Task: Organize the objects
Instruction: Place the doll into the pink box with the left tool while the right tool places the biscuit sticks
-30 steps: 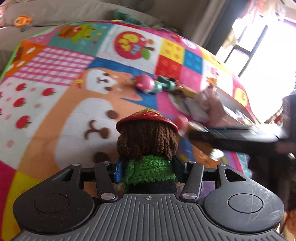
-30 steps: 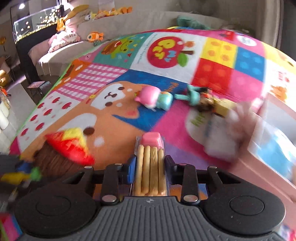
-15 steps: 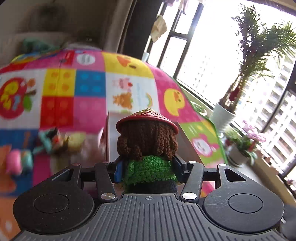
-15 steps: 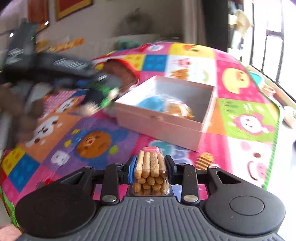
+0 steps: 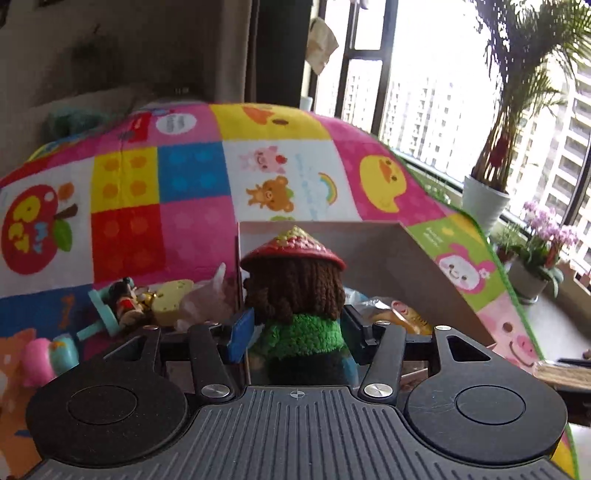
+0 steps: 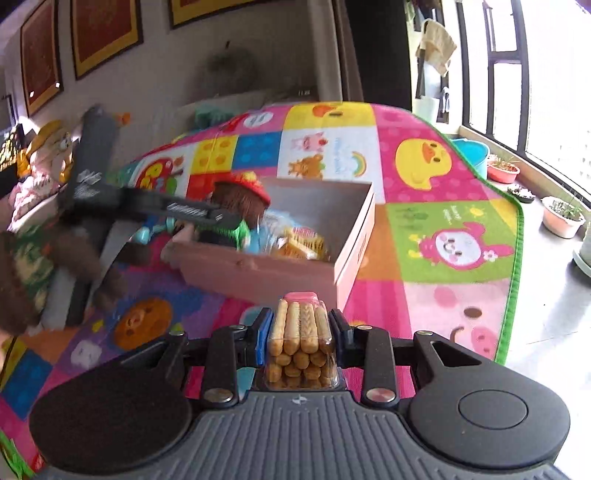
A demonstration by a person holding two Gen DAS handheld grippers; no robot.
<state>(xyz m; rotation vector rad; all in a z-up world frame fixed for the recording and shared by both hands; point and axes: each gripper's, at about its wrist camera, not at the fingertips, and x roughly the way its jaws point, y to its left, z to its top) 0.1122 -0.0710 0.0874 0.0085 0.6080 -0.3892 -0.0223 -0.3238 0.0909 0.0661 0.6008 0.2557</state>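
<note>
crochet doll point(image 5: 295, 295) clamped in left hand-held gripper point(image 5: 295, 328) over box point(image 5: 424, 266).

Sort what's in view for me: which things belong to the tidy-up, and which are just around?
In the job:
- crocheted doll in left gripper
- biscuit stick tub in right gripper
- pink box
- loose toys beside the box

Just around:
- play mat
- potted plants
- wall pictures

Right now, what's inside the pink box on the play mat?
The pink box holds a blue-wrapped packet and an orange snack packet. The left gripper holds the crocheted doll over its near-left corner, covering what lies beneath.
</note>
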